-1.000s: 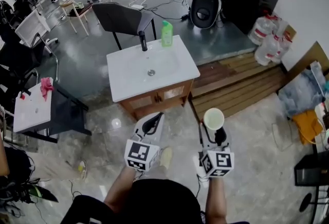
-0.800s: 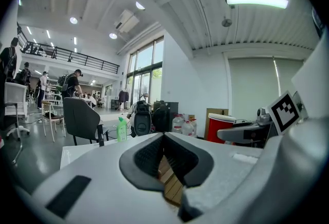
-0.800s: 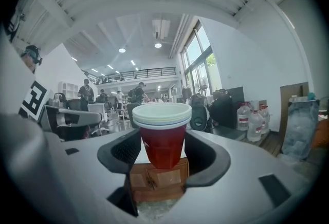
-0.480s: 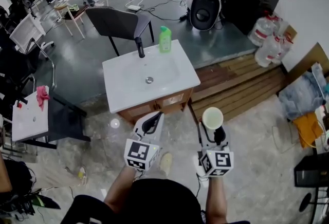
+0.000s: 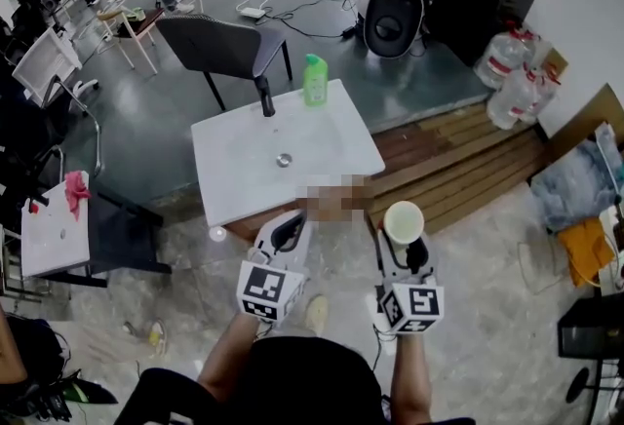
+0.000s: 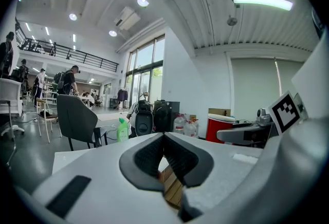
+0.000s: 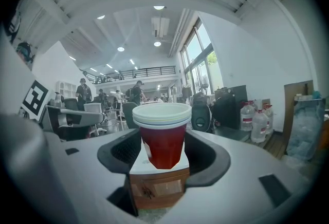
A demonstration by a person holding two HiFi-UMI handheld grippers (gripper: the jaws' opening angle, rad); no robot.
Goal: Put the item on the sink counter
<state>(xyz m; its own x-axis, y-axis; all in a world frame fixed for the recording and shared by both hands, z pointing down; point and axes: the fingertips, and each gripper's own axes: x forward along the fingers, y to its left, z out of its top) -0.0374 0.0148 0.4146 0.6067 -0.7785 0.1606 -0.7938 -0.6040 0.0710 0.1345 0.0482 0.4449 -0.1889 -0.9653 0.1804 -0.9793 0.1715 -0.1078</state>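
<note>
A red cup (image 5: 404, 222) with a white rim stands upright between the jaws of my right gripper (image 5: 405, 240), which is shut on it. In the right gripper view the cup (image 7: 162, 138) fills the middle, with the pads against its sides and the wooden sink cabinet (image 7: 157, 189) beyond it. The white sink counter (image 5: 341, 145) lies just ahead of both grippers, with a black faucet (image 5: 265, 96) and a green bottle (image 5: 315, 80) at its far edge. My left gripper (image 5: 288, 233) is shut and holds nothing; its pads (image 6: 177, 159) meet at the tip.
A dark chair (image 5: 222, 45) stands behind the sink. To the right lie a wooden platform (image 5: 458, 155), water jugs (image 5: 512, 82) and black equipment (image 5: 393, 9). A small white table (image 5: 54, 233) with a pink cloth (image 5: 74, 187) stands at the left. People are in the far background.
The sink counter has drawn closer to both grippers and shifted slightly right in the head view. Both grippers keep the same pose, and the cup stays held.
</note>
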